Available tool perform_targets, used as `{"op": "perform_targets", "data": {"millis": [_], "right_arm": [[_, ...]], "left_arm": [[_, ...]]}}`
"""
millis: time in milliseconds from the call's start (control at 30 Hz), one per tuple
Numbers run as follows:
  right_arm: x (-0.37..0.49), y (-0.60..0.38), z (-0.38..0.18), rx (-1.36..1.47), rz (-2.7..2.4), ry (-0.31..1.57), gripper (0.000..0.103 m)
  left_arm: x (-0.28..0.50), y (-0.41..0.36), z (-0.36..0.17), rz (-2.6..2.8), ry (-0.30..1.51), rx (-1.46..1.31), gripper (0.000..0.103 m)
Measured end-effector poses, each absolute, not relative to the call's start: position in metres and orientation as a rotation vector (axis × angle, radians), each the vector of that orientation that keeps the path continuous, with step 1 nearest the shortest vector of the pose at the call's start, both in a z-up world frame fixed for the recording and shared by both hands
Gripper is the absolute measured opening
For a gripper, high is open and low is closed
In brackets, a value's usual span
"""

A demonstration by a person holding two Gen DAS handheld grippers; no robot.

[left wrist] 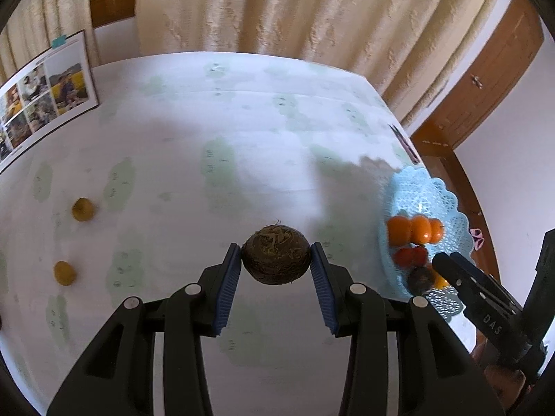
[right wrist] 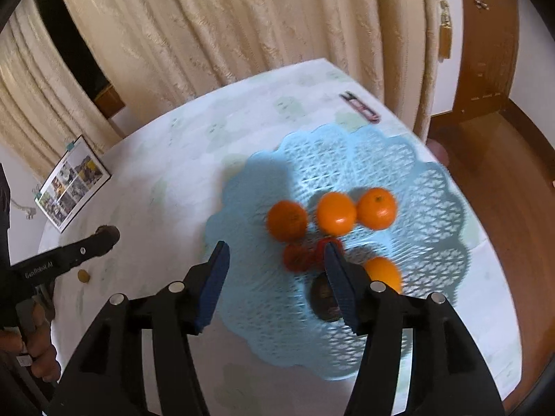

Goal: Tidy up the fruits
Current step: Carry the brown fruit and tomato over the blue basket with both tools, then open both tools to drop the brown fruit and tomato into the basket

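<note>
My left gripper (left wrist: 276, 260) is pinching the brown hairy fruit (left wrist: 276, 255) above the table, my right gripper (right wrist: 275, 270) is spread over the blue basket (right wrist: 430, 204), so I should carry it there gently.

You have a tabletop (left wrist: 215, 131) covered in a white cloth with pale green patches. Directly on it, at your right edge, sits a light blue openwork plastic tray with a scalloped rim (right wrist: 347, 152). Beyond the tray, near the far right corner, lies a small dark, pink-marked object (right wrist: 360, 106), too blurred to identify. Two small yellow-brown round fruits (left wrist: 82, 209) rest on the cloth at your left, one behind the other. A photo-collage board (left wrist: 41, 97) occupies the far left corner.
</note>
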State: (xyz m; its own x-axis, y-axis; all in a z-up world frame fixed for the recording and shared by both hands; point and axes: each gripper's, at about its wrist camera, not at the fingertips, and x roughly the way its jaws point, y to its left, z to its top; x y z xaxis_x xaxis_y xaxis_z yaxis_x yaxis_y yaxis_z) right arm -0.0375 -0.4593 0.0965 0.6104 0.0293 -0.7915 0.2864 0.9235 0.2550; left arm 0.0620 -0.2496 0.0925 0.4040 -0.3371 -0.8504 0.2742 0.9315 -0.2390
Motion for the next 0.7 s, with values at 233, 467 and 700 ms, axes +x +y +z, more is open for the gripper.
{"op": "perform_targets", "data": {"millis": [233, 467, 700], "right_arm": [[-0.055, -0.493, 0.099, 0.408, -0.238, 0.881, 0.059], [-0.070, -0.520, 0.094, 0.434, -0.291, 0.883, 0.059], [-0.079, -0.533, 0.092, 0.457, -0.307, 0.878, 0.059]], "left_arm": [[0.053, -0.302, 0.089, -0.482, 1.102, -0.018, 0.042], [0.043, -0.349, 0.078, -0.572, 1.127, 0.029, 0.042], [0.044, -0.373, 0.080, -0.611, 1.116, 0.056, 0.043]]}}
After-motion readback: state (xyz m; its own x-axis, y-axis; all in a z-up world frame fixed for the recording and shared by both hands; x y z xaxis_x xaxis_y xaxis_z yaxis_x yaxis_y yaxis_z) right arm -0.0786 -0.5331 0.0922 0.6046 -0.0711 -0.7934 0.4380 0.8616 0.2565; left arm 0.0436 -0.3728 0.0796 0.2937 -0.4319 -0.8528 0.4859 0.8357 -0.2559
